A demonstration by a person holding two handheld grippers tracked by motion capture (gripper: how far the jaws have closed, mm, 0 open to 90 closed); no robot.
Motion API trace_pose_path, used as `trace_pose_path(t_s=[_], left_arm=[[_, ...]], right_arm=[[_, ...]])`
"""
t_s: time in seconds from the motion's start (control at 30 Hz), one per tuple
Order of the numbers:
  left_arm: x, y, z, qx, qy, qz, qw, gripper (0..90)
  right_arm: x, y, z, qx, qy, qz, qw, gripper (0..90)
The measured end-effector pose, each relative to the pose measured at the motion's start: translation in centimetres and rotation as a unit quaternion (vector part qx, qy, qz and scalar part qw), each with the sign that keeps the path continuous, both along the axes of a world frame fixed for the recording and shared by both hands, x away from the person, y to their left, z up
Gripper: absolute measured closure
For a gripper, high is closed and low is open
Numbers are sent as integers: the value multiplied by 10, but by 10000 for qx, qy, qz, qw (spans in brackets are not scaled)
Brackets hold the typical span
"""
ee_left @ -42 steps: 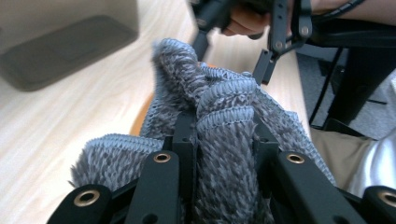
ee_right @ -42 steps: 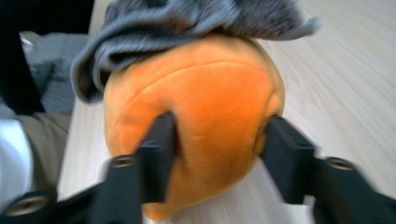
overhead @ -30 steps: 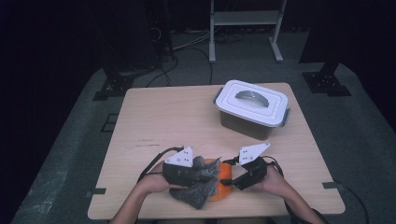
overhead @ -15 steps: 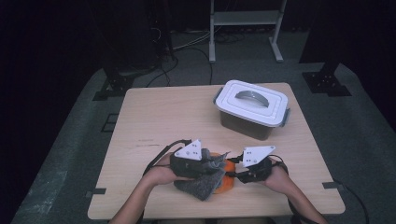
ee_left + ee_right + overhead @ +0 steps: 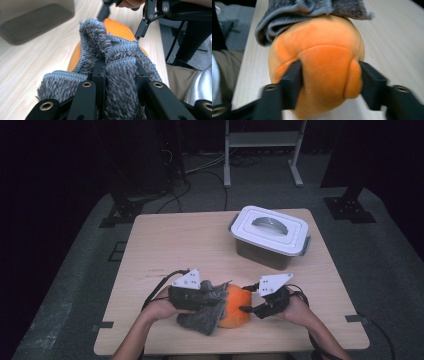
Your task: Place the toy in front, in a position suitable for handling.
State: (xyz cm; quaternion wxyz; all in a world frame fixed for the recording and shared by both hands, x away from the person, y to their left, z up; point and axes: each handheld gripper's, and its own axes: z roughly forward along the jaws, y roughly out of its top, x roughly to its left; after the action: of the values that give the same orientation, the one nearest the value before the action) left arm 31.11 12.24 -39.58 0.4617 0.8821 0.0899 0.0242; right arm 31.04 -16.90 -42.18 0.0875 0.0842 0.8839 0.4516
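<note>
An orange plush ball (image 5: 236, 312) lies near the table's front edge, half under a grey fuzzy knit cloth (image 5: 200, 319). My left gripper (image 5: 216, 296) is shut on a bunched fold of that cloth (image 5: 120, 50), and the orange plush (image 5: 117, 27) shows beyond it. From the other side my right gripper (image 5: 248, 309) grips the plush (image 5: 324, 45). Its jaws have just been opening, but the pads still dent the plush on both sides. In the right gripper view (image 5: 329, 72) the grey cloth (image 5: 312, 10) drapes over the plush's far top.
A grey storage box with a white clip-on lid (image 5: 270, 235) stands at the back right of the wooden table (image 5: 175, 240). Its dark wall (image 5: 35, 22) is seen in the left gripper view. A person's lap is just past the front edge.
The left gripper has shifted a little to the left, taking the grey cloth with it. The right hand has stayed in place at the orange plush.
</note>
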Motion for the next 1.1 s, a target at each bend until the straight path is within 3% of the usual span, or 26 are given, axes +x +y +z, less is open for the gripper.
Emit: trace_pose_path(t_s=[0.03,0.13,0.27,0.3,0.33,0.43,0.47,0.5,0.7,0.8,0.83,0.87,0.9,0.93,0.97,1.0,1.07,1.1], left_arm=[[-2,1,-2,-13,24,-56,10000,703],[-8,0,-3,-15,39,-161,9999,703],[-12,-1,-1,30,19,-229,9997,702],[-12,0,2,17,-25,-202,9998,701],[-12,0,2,17,-25,-202,9998,700],[-8,3,8,-126,-56,-138,9998,699],[-6,3,10,-179,-65,-113,9998,699],[-5,2,12,-192,-96,-99,9997,699],[4,-6,24,-187,-285,-49,9994,688],[5,-10,19,-43,-215,-27,9998,689],[5,-11,14,-29,-128,-60,9999,691],[4,-13,10,-41,-68,-95,9999,691],[3,-14,6,-80,-5,-125,9999,694],[1,-14,4,-135,41,-180,9997,694],[-4,-16,3,-129,50,-287,9995,695],[-4,-16,3,-129,50,-287,9995,695],[-8,-18,6,-66,5,-351,9994,694],[-10,-18,7,-59,29,-423,9991,694]], right_arm=[[2,-2,0,125,304,13,9995,286],[2,-3,1,327,587,24,9977,258],[3,0,1,433,771,73,9961,259],[2,2,-1,361,743,44,9966,318],[2,2,-1,361,743,44,9966,318],[-1,2,-1,298,568,6,9979,426],[-5,2,1,228,247,83,9994,506],[-5,2,1,228,247,83,9994,506],[-10,1,14,-35,-506,302,9983,552],[-9,-1,14,-34,-522,290,9982,525],[-6,-2,10,60,-263,260,9993,411],[-6,-2,10,60,-263,260,9993,411],[-3,-3,8,181,178,188,9995,308],[-3,-3,8,181,178,188,9995,308],[1,-4,8,379,602,119,9974,253],[1,-4,8,379,602,119,9974,253],[3,-1,7,409,877,59,9953,216],[3,-1,7,409,877,59,9953,216]])
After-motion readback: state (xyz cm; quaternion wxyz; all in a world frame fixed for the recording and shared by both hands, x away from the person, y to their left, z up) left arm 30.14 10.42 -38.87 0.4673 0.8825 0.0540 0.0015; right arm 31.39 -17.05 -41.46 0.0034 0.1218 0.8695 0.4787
